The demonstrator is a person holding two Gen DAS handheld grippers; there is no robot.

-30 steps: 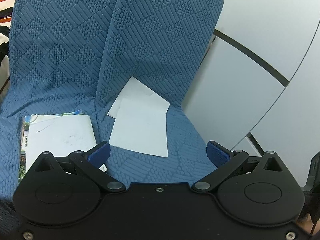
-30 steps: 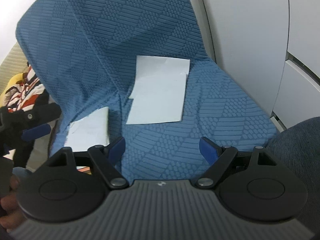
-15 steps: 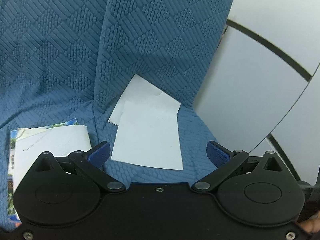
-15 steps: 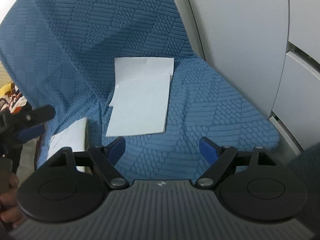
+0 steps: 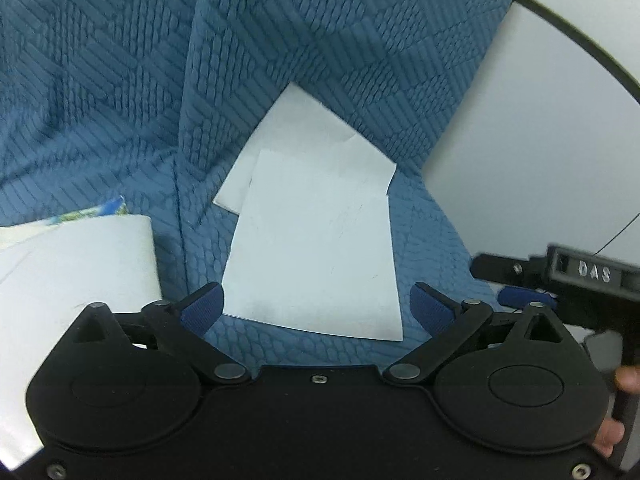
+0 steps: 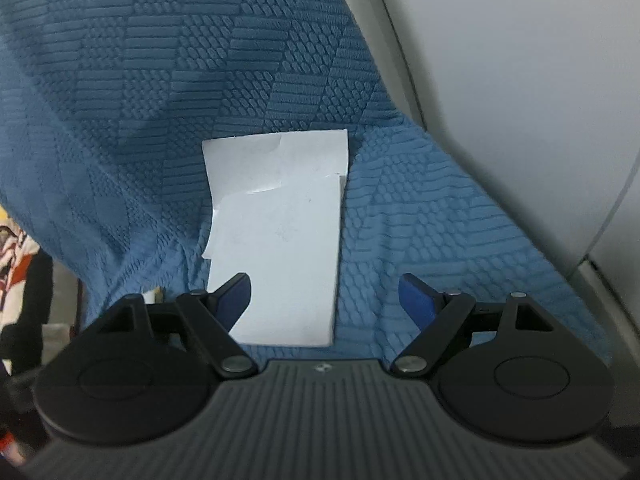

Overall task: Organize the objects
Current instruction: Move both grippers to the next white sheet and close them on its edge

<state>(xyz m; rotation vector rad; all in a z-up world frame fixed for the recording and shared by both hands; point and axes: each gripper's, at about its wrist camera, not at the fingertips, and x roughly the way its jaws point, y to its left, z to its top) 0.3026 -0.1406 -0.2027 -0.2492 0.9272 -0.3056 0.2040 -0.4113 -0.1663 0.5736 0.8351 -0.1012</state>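
Only the left wrist view showed a second stack of papers (image 5: 76, 276) with a colourful printed edge, lying left of the seam, and the right tongs (image 5: 524, 294) entering at the far right with a fingertip behind them. Both views showed the white sheets (image 5: 316, 256) overlapped on the blue textured seat cover (image 5: 120, 100), one tucked under the other. The left tongs (image 5: 316, 308) stood wide, jaws closing, nothing between the pads. The right tongs (image 6: 326, 300) stood apart above the sheets' (image 6: 280, 240) near edge. Pale grey panels (image 6: 520, 100) rose beside the seat
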